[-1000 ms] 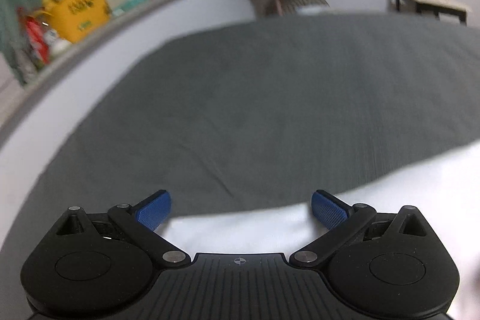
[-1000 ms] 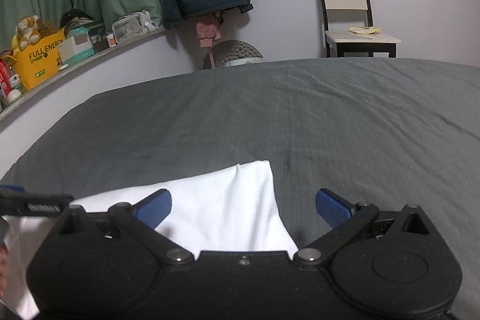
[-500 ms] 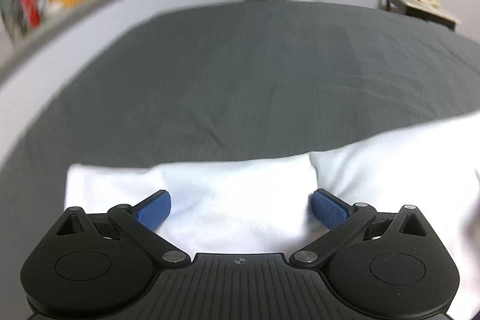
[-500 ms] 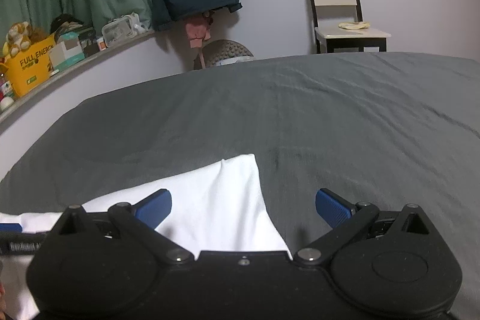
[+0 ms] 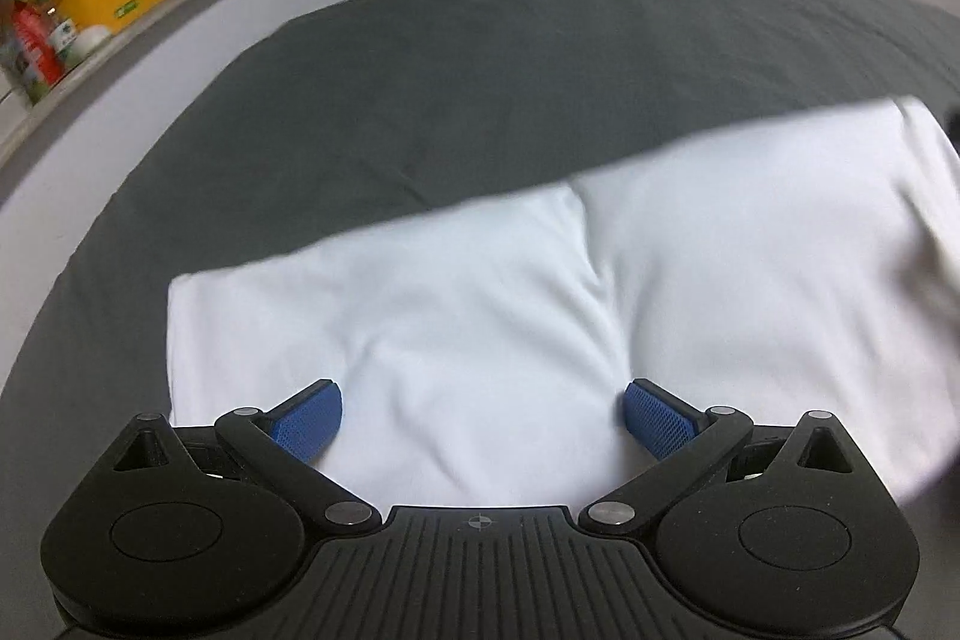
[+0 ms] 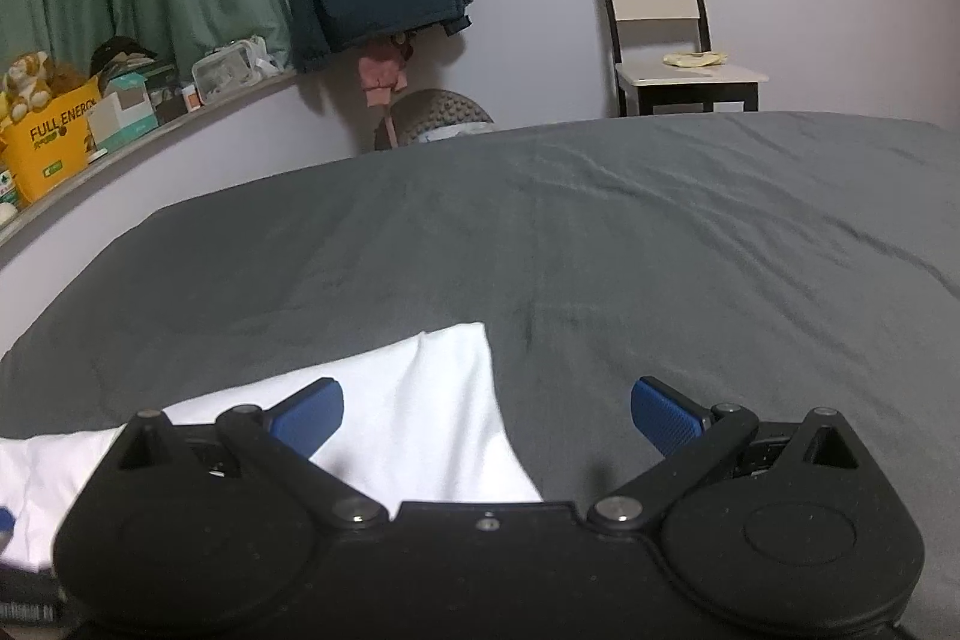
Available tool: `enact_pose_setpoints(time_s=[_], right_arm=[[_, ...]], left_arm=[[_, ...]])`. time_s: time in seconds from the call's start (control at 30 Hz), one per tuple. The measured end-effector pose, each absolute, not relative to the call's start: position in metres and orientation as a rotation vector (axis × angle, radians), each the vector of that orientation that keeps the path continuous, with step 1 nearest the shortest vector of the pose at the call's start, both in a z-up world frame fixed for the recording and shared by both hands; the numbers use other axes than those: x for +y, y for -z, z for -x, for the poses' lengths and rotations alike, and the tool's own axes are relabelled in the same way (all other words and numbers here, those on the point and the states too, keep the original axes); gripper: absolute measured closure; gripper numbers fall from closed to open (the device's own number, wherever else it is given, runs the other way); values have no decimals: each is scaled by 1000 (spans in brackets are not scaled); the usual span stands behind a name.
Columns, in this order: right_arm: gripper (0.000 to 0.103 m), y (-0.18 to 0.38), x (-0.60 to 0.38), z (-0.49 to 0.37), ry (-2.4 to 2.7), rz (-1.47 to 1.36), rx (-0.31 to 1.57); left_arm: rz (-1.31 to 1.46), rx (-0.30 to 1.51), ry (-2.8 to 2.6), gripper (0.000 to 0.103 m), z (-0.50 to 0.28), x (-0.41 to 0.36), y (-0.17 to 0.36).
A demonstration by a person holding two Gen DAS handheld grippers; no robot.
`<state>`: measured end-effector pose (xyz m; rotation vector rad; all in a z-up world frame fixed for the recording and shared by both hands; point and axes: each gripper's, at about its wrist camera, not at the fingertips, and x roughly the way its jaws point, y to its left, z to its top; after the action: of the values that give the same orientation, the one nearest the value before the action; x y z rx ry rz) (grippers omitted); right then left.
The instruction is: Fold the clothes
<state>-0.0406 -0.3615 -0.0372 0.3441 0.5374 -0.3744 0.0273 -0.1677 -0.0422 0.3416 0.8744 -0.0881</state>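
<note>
My left gripper (image 5: 483, 418) gaped over the soft white garment (image 5: 540, 316) on the ribbed grey bedspread (image 5: 480, 88). My right gripper (image 6: 487, 415) gaped too; only its view showed the wooden chair (image 6: 666, 22).

Both views are taken from low and close above the grey bed (image 6: 660, 232), faced toward the shelf (image 6: 156, 124) and far wall. The white garment (image 5: 480, 316) is shared by the 2 views, though the left view is somewhat blurred.
</note>
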Motion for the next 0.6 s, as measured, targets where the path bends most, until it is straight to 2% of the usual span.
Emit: enact_pose_setpoints(time_s=[0.37, 0.6], right_arm=[[0, 29, -382, 62, 241, -536, 588], [0, 42, -401, 45, 233, -609, 774]], left_arm=[[-374, 904, 142, 0, 3, -157, 36], [-372, 869, 271, 0, 10, -129, 13]])
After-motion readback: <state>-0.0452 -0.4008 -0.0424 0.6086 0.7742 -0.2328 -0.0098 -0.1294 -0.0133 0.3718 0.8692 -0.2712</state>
